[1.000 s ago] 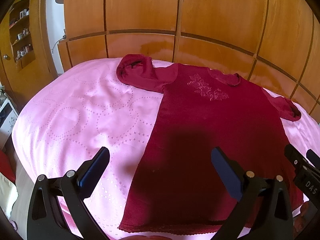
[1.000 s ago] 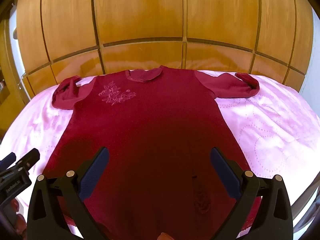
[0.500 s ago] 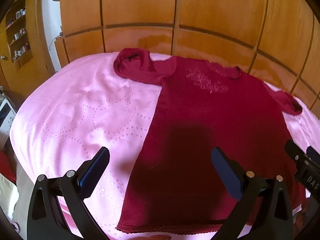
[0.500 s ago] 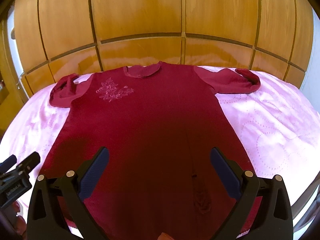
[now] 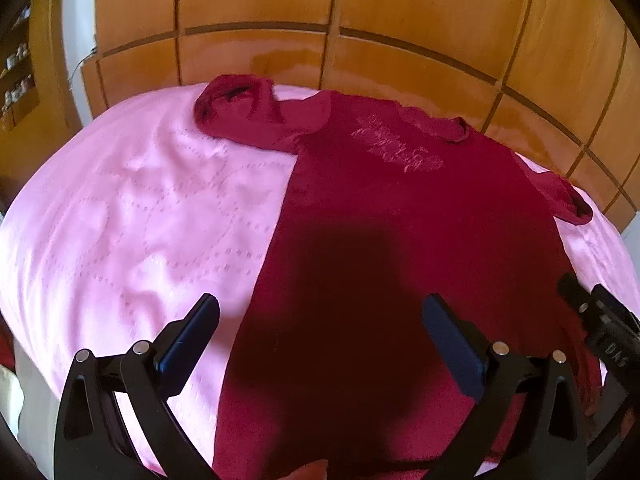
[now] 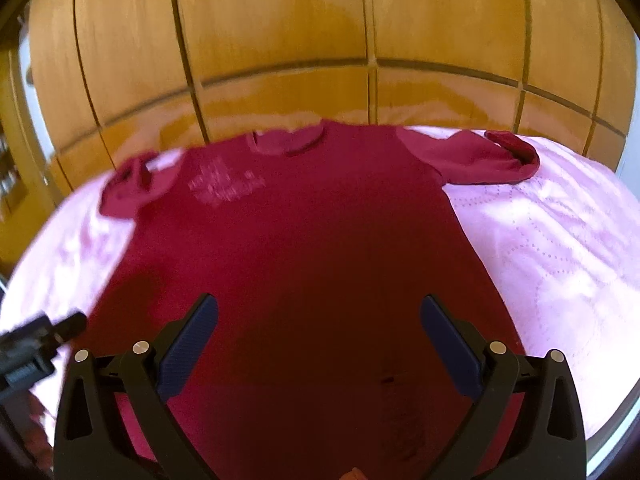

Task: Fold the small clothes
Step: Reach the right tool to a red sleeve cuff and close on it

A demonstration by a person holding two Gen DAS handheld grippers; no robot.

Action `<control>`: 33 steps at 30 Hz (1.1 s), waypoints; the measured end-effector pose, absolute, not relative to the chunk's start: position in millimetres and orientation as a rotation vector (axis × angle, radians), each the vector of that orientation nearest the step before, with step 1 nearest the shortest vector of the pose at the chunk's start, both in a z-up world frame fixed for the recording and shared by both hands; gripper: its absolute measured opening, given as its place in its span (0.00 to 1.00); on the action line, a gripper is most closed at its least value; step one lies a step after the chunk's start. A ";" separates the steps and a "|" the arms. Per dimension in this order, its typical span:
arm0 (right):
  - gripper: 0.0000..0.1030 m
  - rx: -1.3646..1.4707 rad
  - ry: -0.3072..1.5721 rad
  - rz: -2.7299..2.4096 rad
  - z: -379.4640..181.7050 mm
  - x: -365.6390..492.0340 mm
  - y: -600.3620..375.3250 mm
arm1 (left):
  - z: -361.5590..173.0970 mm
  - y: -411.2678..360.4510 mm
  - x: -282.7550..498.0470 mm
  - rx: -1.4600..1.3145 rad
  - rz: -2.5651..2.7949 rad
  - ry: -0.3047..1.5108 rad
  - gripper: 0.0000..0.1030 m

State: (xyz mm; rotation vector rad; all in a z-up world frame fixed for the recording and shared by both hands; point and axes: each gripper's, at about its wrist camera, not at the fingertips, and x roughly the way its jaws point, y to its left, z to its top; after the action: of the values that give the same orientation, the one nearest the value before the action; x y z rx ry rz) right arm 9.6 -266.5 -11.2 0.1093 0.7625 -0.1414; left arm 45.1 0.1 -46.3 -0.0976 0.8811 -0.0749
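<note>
A small dark red long-sleeved top (image 5: 400, 240) lies spread flat, front up, on a pink quilted bedspread (image 5: 132, 216), with pale embroidery (image 5: 400, 148) on the chest. It also shows in the right wrist view (image 6: 304, 264), with both sleeves out sideways. My left gripper (image 5: 320, 320) is open and empty above the hem's left part. My right gripper (image 6: 318, 320) is open and empty above the lower middle of the top. Each gripper shows at the edge of the other's view: the right one (image 5: 600, 320), the left one (image 6: 36, 340).
A wooden panelled wardrobe wall (image 5: 360, 20) stands right behind the bed. A wooden shelf unit (image 5: 20, 68) is at the far left. The pink bedspread (image 6: 560, 260) extends on both sides of the top.
Both grippers have moved forward and lower over the top, which now fills more of each view. The right wrist view is blurred from motion. Both jaws stay open.
</note>
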 end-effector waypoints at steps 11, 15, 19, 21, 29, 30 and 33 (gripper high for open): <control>0.97 0.131 0.682 -0.289 -2.2 38.3 -370.5 | -53.8 -36.2 113.2 -0.005 -0.126 0.851 0.98; 0.97 0.118 0.666 -0.412 4.5 72.8 -437.0 | -68.7 -33.4 141.9 0.012 -0.086 0.884 0.98; 0.92 0.174 0.674 -0.506 7.7 125.6 -514.5 | -79.9 -26.7 166.1 0.025 -0.033 0.907 0.98; 0.80 0.160 0.694 -0.564 6.9 157.2 -547.9 | -83.8 -24.2 175.5 0.044 -0.003 0.905 0.98; 0.69 0.134 0.831 -0.673 -23.0 255.6 -626.3 | -105.2 -21.6 184.9 0.024 -0.009 0.955 0.98; 0.69 0.120 0.847 -0.681 -28.7 263.4 -630.5 | -105.7 -20.0 185.1 0.010 -0.012 0.958 0.98; 0.69 0.105 0.922 -0.690 -49.2 282.2 -644.6 | -108.8 -12.2 184.1 -0.045 -0.023 0.973 0.98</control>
State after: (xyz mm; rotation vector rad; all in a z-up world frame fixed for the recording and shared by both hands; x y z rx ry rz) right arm 282.2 -644.6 -49.2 0.1053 0.9221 -0.6899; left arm 184.1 -12.2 -108.8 -0.0452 0.9734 -0.0230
